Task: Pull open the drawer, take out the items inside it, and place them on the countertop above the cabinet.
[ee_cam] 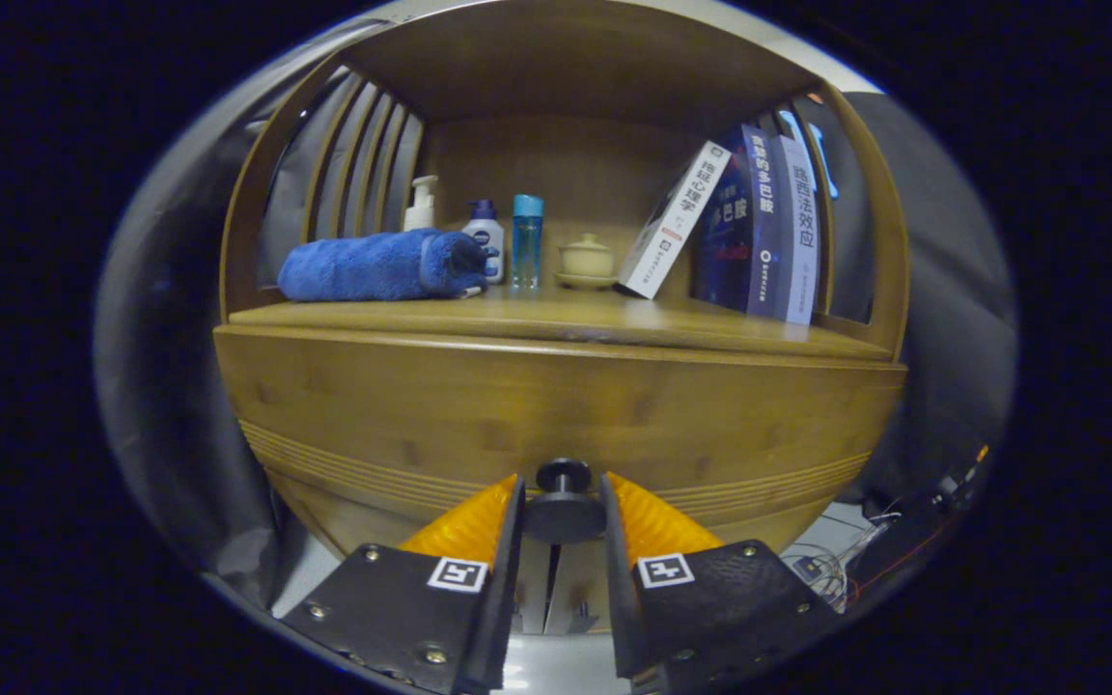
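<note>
Just right of the lidded jar (587,259), a white book (672,227) is leaning with a spine title that is reading, as far as I can tell, 拖延心理学. Further right of the jar, a dark blue book (744,222) is showing 贪婪的多巴胺, and the pale blue book (800,232) beside it is showing what looks like 路西法效应. Left of the jar, the white bottle (486,236) is carrying print too small to read. Well below the jar, the gripper (564,483) is pressing both fingers on the drawer knob (564,516), each finger bearing a square black-and-white code marker (458,574).
</note>
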